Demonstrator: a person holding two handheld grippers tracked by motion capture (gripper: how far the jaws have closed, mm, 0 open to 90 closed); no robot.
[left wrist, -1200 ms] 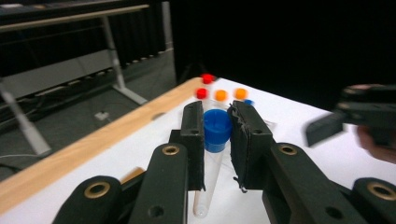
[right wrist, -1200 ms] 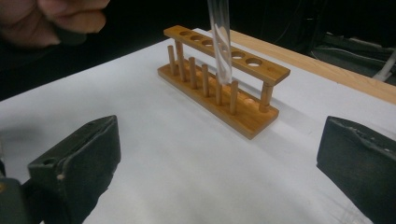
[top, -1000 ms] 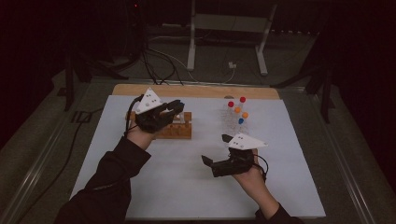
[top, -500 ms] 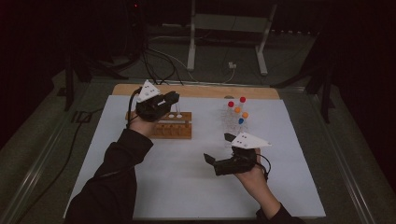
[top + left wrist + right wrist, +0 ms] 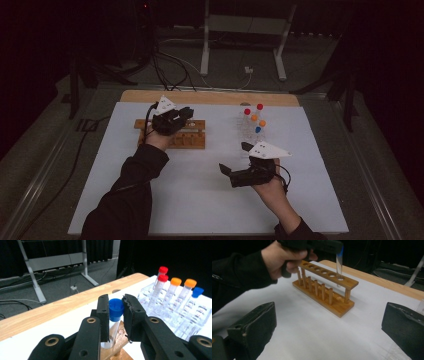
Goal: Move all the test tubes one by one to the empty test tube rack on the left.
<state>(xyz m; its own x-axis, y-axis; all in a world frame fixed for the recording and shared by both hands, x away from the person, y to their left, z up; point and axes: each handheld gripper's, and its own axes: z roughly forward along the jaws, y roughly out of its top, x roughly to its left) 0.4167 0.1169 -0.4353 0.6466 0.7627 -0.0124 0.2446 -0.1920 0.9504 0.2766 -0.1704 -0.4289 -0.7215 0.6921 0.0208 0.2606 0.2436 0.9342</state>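
Note:
My left gripper is shut on a clear tube with a blue cap, pads pressing just below the cap. In the right gripper view the tube hangs upright from that gripper, and its lower end enters the end hole of the wooden rack. From the high view my left gripper is over the rack at its right end. Nearer the front, my right gripper stands open above the white mat with nothing between its wide-apart black fingers.
A clear plastic rack right of the wooden one holds several tubes with red, orange and blue caps. A white mat covers the table, with a wooden strip along its far edge. Cables and a metal stand lie beyond.
My left hand has moved down and a little right over the wooden rack, lowering the blue-capped tube toward the end hole. The right hand has stayed in place.

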